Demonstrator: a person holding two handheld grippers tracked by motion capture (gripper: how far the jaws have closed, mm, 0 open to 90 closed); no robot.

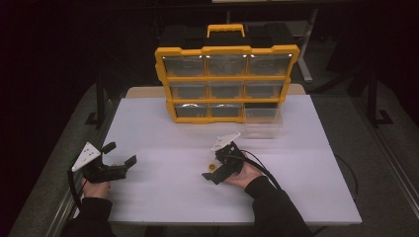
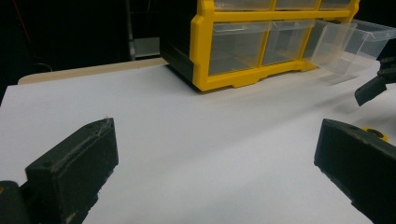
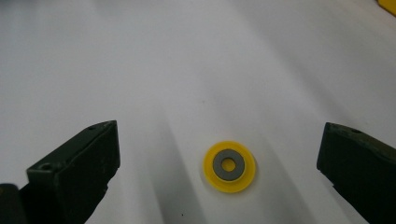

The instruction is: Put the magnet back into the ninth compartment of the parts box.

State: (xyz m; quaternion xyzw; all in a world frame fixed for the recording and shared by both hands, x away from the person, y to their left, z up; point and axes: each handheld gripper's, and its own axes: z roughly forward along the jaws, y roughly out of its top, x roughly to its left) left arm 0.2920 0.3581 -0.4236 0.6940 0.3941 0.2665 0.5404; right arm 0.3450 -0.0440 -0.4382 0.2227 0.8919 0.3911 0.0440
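Right gripper view: R gripper point(image 3: 219, 158) jaws wide, nothing held, over yellow washer point(image 3: 229, 166) | L gripper point(image 2: 215, 163) jaws wide, nothing held

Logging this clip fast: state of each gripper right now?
Left gripper: open, holding nothing, over bare table.
Right gripper: open, holding nothing, jaws either side of the yellow washer on the table.

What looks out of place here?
One clear drawer is out of the organizer's bottom-right slot, standing on the table before it. A small yellow ring lies loose between the open right gripper's jaws.
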